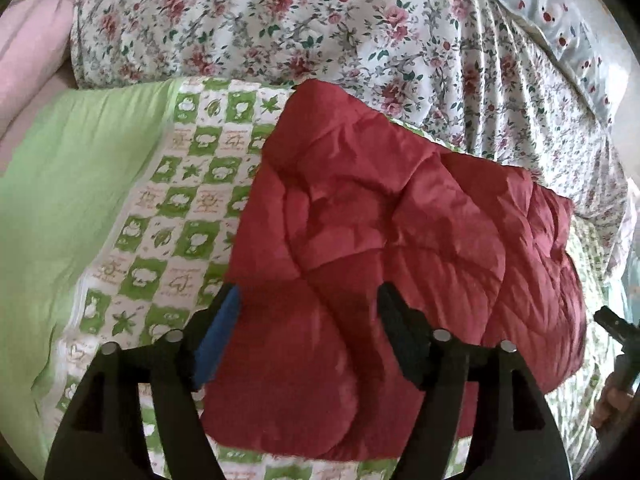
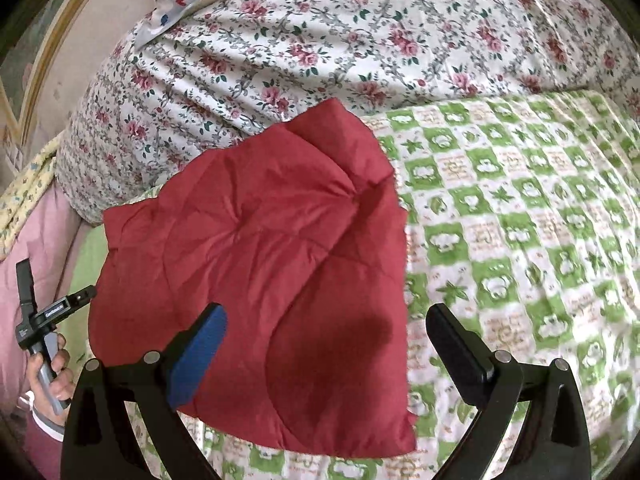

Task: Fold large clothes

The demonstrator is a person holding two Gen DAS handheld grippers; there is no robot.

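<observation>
Left wrist view: left tool (image 1: 310, 312) spread wide above the near edge of a red quilted garment (image 1: 392, 236), pads clear of the cloth, nothing pinched. Garment folded into a thick pad, lying on the green checked blanket (image 1: 176, 184) of the bed, with a floral duvet (image 1: 320, 28) beyond. At far right, a hand (image 1: 612, 400) gripping the other tool's handle.

Right wrist view: right tool (image 2: 326, 340) likewise spread, hovering over the garment's near right part, blue pad (image 2: 200, 356) over red cloth, black finger (image 2: 456, 344) over the blanket. Left hand (image 2: 50, 376) visible at left.

Handling, as a judgement: puffy, light, soft and springy, shell likely slick; prone to unfolding. Best taken at the stitched edges or corners, pinching every layer together.
</observation>
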